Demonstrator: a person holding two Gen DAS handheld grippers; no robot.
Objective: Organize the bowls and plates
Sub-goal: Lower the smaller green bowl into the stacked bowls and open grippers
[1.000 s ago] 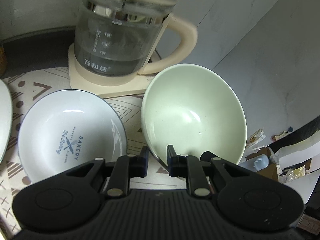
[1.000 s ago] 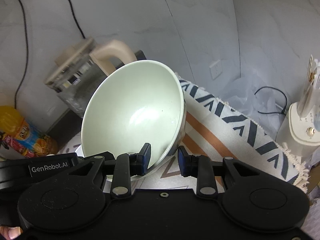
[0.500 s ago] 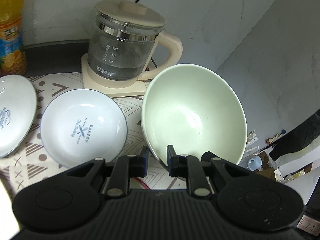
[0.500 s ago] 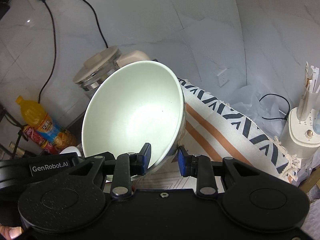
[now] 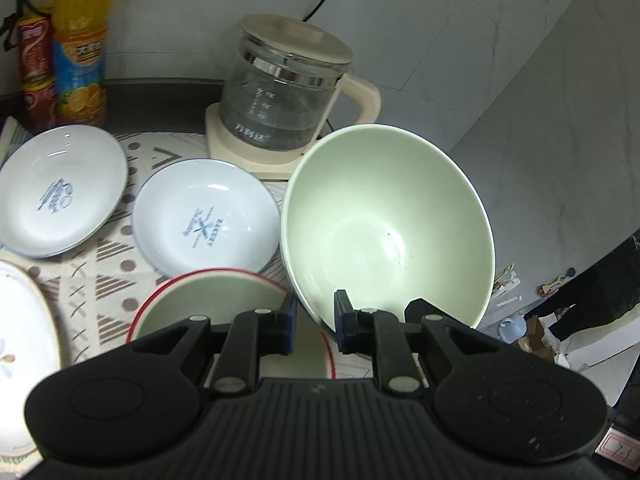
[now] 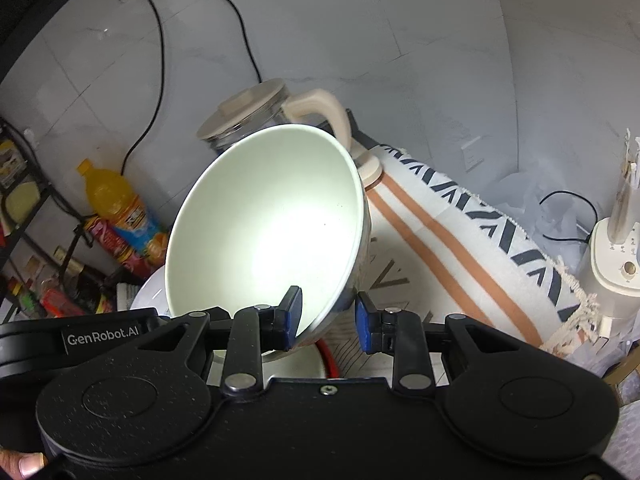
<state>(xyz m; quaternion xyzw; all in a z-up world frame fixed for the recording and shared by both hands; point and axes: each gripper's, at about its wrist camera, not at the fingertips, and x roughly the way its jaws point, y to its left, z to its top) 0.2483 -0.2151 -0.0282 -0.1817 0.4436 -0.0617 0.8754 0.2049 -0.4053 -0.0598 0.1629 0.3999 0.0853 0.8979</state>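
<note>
Both green bowls have risen since a second ago, and a red-rimmed bowl (image 5: 224, 312) now shows beneath. The left gripper (image 5: 315, 322) pinches the rim of its tilted, empty green bowl (image 5: 388, 228); the right gripper (image 6: 329, 317) pinches another (image 6: 264, 232). Two empty white plates (image 5: 206, 216) lie on the patterned mat (image 5: 92, 280), kettle (image 5: 284, 92) and juice bottle (image 5: 80, 44) behind.
</note>
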